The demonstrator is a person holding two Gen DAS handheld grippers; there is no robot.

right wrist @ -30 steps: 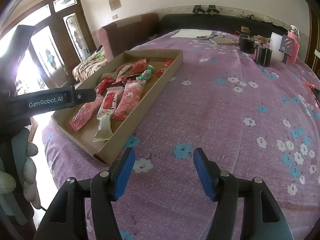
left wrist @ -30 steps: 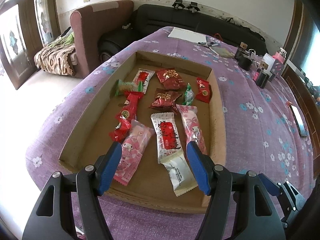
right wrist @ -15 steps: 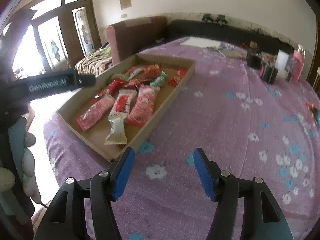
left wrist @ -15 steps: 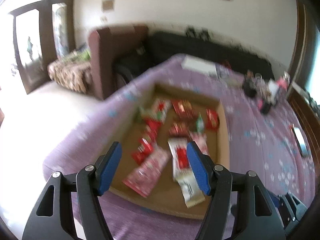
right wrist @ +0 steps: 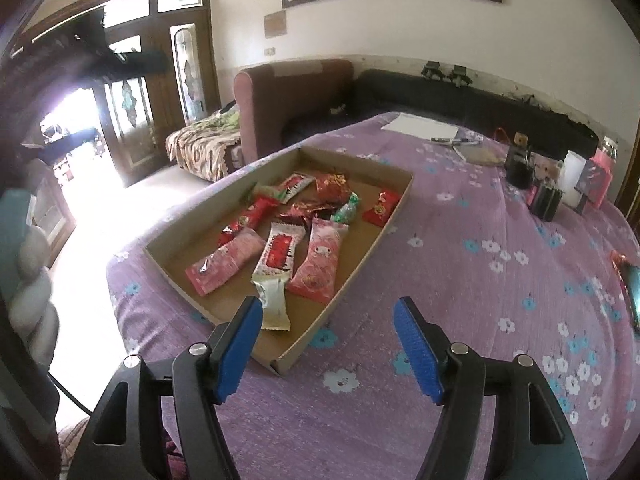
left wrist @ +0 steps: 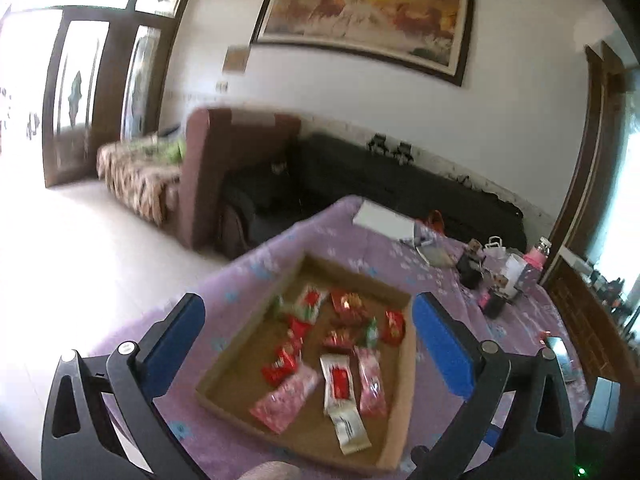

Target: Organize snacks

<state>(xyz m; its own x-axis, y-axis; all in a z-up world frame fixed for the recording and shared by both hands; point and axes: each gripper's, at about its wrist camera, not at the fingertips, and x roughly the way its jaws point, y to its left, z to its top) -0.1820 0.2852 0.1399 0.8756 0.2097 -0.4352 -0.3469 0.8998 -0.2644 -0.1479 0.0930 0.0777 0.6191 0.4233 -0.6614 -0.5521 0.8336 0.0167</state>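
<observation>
Both pairs of jaws stand wide apart and hold nothing: the left gripper (left wrist: 308, 344) hangs high above the cardboard tray (left wrist: 407, 364), and the right gripper (right wrist: 328, 346) hovers low over the tray's near corner (right wrist: 288, 356). Snacks lie loose on the tray floor, which rests on a purple flowered tablecloth (right wrist: 460, 280). Nearest the right gripper are a white-and-red packet (right wrist: 276, 264) between two pink packets (right wrist: 226, 266) (right wrist: 322, 260), with red and green wrappers behind them. From the right wrist the wrappers show sharply; from the left wrist they are blurred and their print is unreadable. Only the left wrist view takes in the whole framed painting (left wrist: 364, 20) on the wall; the right cuts off its top. A phone (right wrist: 632, 286) at the table's right edge is partly cropped.
</observation>
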